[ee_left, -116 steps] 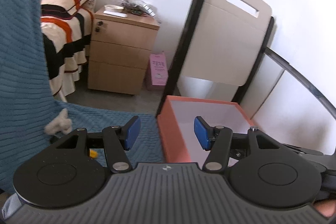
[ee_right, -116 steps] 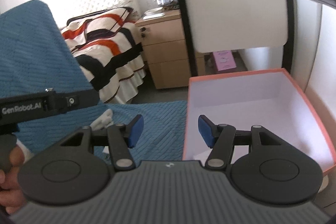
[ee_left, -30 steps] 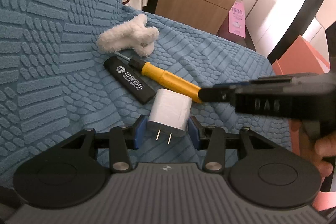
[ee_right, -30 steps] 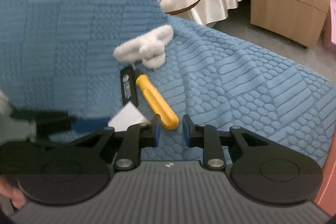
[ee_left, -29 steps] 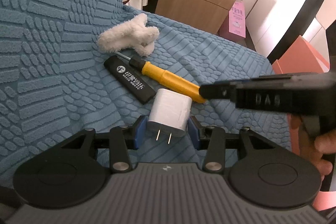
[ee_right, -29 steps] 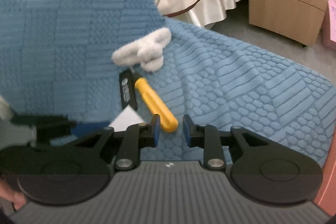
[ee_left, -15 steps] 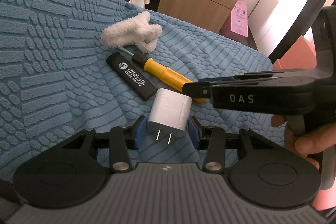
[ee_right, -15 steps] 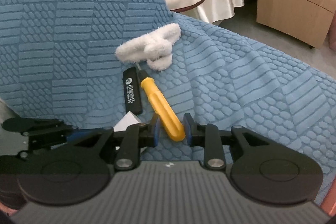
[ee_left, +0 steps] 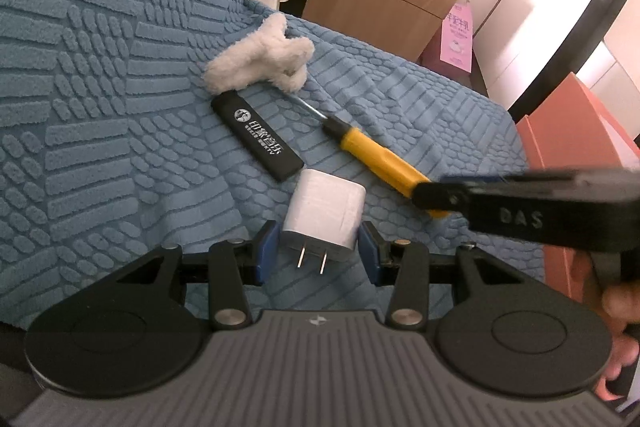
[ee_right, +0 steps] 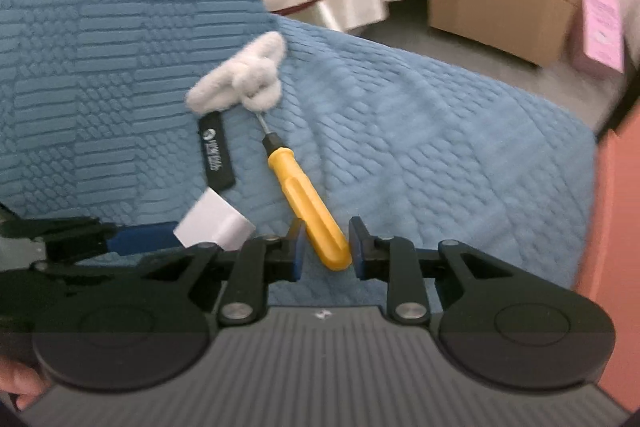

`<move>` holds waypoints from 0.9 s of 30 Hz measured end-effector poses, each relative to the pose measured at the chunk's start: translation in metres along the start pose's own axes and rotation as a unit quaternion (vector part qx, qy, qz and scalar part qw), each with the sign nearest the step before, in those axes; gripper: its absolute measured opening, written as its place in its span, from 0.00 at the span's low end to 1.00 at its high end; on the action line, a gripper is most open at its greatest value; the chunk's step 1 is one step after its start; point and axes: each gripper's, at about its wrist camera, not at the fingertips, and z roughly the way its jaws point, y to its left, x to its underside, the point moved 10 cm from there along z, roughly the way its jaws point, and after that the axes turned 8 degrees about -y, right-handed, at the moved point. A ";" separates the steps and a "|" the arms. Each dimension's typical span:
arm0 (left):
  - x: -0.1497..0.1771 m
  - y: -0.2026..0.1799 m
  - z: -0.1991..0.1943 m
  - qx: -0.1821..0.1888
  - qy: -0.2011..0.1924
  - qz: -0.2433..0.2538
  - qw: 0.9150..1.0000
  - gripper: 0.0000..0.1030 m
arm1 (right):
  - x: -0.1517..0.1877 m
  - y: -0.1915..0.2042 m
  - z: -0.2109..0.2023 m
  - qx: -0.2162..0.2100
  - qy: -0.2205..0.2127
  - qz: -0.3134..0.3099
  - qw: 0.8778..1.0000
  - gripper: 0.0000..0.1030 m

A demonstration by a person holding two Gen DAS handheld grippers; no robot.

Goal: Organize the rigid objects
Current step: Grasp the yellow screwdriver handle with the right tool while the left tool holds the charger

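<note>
Left gripper (ee_left: 318, 253) fingers clamp the light, rigid charger (ee_left: 325, 213) by its flat sides. Right gripper (ee_right: 326, 247) fingers appear closed on the screwdriver (ee_right: 306, 205) handle's butt; smooth plastic, may slip.

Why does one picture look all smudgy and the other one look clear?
Right wrist view: everything is motion-smeared, even the yellow screwdriver and fluffy white clip. Left wrist view: the charger and black lighter look sharp; only the right gripper crossing in is blurred.

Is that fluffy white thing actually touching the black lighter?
Touching. In the left wrist view, the fluffy white thing lies over the far end of the black lighter, hiding its tip; the right wrist view shows the same overlap.
</note>
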 end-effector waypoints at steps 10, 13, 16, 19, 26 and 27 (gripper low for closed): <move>0.000 0.000 -0.012 0.014 0.001 -0.005 1.000 0.48 | 0.033 -0.005 -0.033 0.048 0.002 0.037 0.998 0.14; 0.002 0.000 -0.017 0.015 -0.001 -0.013 1.000 0.48 | 0.036 -0.002 -0.038 0.051 -0.011 0.023 0.998 0.15; 0.004 0.002 -0.016 0.012 0.000 -0.013 1.000 0.48 | 0.030 0.004 -0.038 0.047 -0.031 -0.003 0.998 0.18; 0.006 0.006 -0.015 0.007 0.003 -0.017 1.000 0.48 | 0.030 0.003 -0.029 0.056 -0.025 -0.017 0.998 0.27; 0.010 0.014 -0.018 0.004 0.007 -0.018 1.000 0.48 | 0.035 0.006 -0.011 0.071 -0.027 -0.075 0.994 0.31; 0.010 0.015 -0.018 0.004 0.007 -0.020 1.000 0.48 | 0.035 0.007 -0.011 0.071 -0.033 -0.079 0.994 0.31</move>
